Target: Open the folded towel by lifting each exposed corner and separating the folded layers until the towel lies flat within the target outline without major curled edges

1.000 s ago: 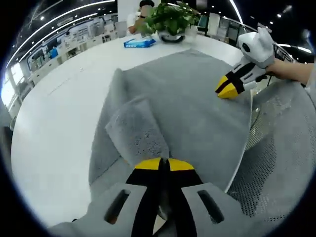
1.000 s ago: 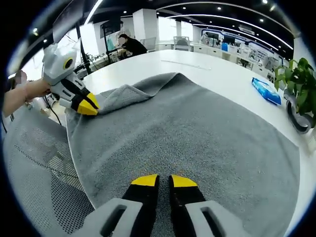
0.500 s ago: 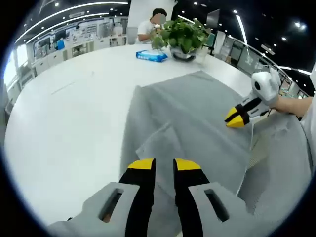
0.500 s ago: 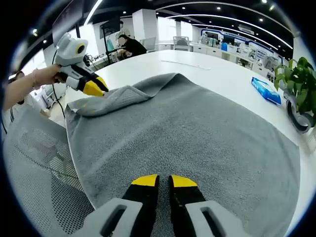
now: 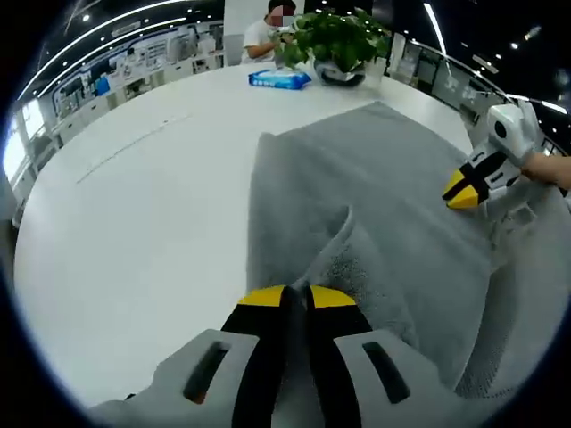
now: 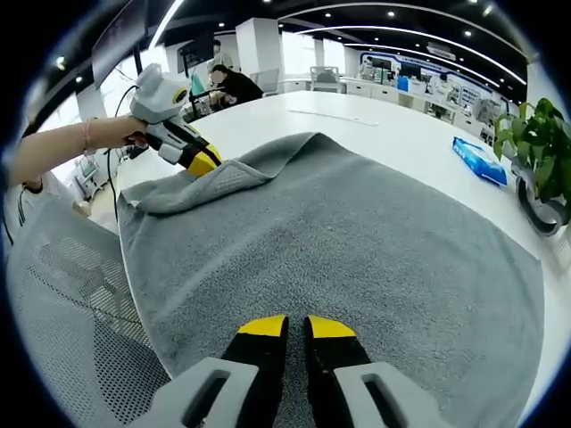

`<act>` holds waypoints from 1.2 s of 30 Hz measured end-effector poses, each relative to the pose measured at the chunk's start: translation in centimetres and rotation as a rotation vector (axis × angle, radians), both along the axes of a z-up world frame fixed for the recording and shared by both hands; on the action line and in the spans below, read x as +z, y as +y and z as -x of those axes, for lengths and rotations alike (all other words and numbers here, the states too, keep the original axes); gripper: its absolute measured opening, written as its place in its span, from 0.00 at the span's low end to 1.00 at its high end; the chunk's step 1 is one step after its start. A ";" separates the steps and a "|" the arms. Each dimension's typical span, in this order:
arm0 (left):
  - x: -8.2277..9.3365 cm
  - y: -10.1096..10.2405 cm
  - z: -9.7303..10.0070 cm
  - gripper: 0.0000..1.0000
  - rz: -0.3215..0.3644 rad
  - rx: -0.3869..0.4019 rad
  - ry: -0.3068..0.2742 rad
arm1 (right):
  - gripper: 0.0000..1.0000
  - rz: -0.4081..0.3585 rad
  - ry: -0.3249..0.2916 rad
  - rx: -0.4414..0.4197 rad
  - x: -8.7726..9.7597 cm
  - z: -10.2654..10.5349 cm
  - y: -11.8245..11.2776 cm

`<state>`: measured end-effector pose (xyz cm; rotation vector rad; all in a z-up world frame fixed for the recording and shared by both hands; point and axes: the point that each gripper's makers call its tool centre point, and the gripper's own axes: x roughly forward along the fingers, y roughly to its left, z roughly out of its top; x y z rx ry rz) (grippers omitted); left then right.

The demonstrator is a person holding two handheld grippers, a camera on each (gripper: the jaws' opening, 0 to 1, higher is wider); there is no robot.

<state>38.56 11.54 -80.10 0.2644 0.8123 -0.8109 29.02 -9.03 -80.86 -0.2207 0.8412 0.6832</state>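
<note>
Left gripper view: our left gripper (image 5: 296, 292) pinches the grey towel (image 5: 393, 214)'s folded flap; right gripper (image 6: 296, 323) pinches its edge; no legible writing.

A white table (image 5: 134, 205) carries a grey towel (image 6: 357, 241), blue packet (image 5: 279, 79) and potted plant (image 5: 335, 40).

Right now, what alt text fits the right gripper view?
A grey terry towel lies spread over a round white table, the right gripper pinching its near edge. The left gripper grips a folded corner at far left; a potted green plant stands right.
</note>
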 end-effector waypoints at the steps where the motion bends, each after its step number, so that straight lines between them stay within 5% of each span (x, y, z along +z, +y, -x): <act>1: 0.0 0.0 0.0 0.06 -0.001 0.003 0.002 | 0.04 0.000 0.000 0.000 0.0 0.0 0.0; 6: 0.9 0.6 -0.3 0.04 0.010 0.012 -0.027 | 0.04 -0.001 -0.001 0.000 0.1 0.0 0.0; 12: 4.1 3.2 -1.7 0.04 0.045 0.087 -0.074 | 0.04 0.000 -0.003 0.001 0.1 0.0 0.0; 18: 5.8 9.3 -4.7 0.04 -0.059 0.154 -0.130 | 0.05 0.005 -0.006 0.008 0.1 0.0 0.0; 23: 5.0 13.7 -7.0 0.04 -0.129 0.218 -0.120 | 0.05 0.003 -0.007 0.006 0.1 0.1 0.0; 27: 4.5 15.4 -8.4 0.04 -0.178 0.218 -0.126 | 0.05 0.002 -0.009 0.006 0.1 0.1 0.1; 36: 3.2 16.5 -10.7 0.04 -0.201 0.224 -0.124 | 0.05 0.001 -0.016 0.006 0.1 0.0 0.0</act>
